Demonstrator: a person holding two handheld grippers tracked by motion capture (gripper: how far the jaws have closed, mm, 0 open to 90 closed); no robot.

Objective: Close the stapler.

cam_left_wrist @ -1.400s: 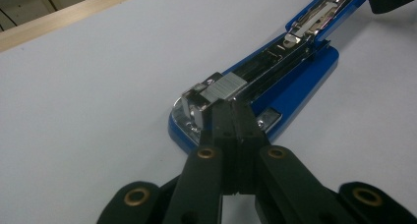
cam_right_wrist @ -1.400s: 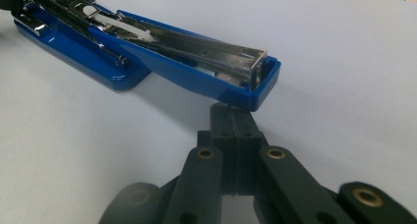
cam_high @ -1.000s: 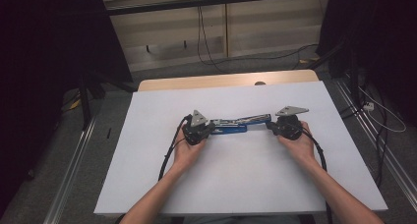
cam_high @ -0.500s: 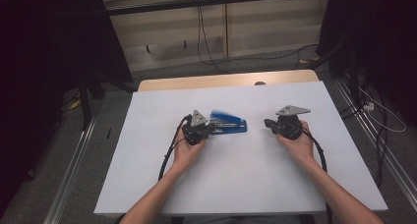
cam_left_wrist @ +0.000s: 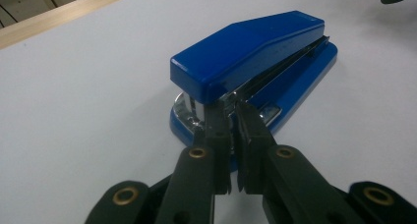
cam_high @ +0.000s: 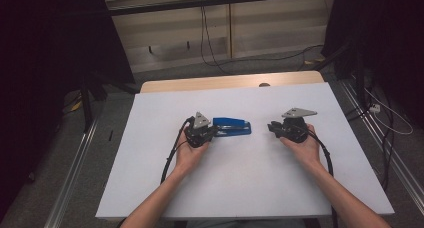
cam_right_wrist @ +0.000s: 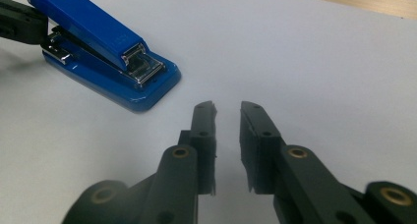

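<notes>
Right gripper (cam_high: pixel 273 127) now off the blue stapler (cam_high: pixel 232 126) — spread, empty; stapler's mouth toward it — hinge at near-closed left gripper (cam_high: pixel 212 133).

Left gripper (cam_left_wrist: pixel 235 117) covers the rear hinge of the blue stapler (cam_left_wrist: pixel 255 52), so whether its tips press metal can't be told. At twelve o'clock in the high view the table (cam_high: pixel 150 188) hides the cable ends on the floor. The forearms are cut off at six o'clock.
</notes>
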